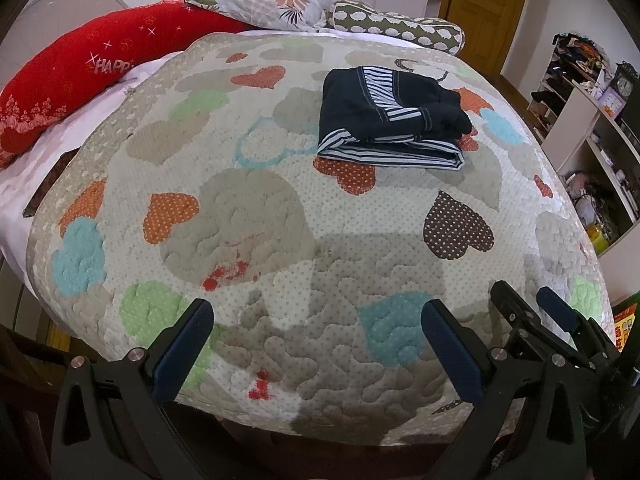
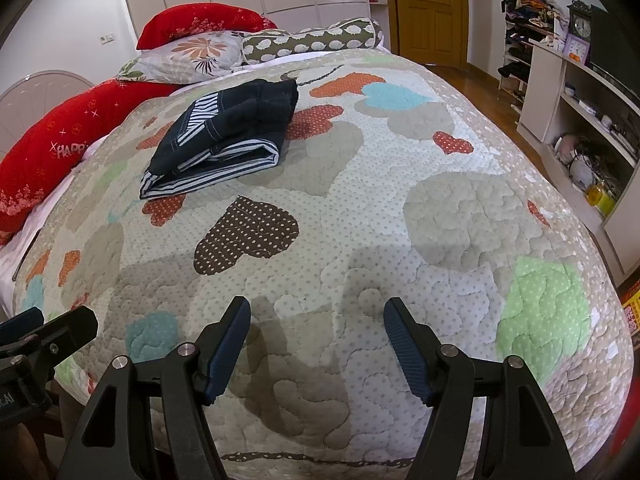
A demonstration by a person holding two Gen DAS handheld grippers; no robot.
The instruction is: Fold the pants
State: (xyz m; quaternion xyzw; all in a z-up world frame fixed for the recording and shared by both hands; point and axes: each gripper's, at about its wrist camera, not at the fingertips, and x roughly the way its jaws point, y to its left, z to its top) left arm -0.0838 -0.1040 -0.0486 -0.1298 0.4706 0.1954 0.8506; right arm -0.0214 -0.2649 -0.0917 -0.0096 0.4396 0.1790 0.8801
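Note:
The dark navy pants with striped lining lie folded in a compact bundle on the heart-patterned quilt, far from both grippers. They also show in the right wrist view, at upper left. My left gripper is open and empty, hovering over the near edge of the bed. My right gripper is open and empty beside it; it also shows in the left wrist view at lower right. The left gripper's tips show at the left edge of the right wrist view.
Red pillows, a floral pillow and a dotted bolster lie at the head of the bed. White shelves with clutter stand to the right. A wooden door is at the back.

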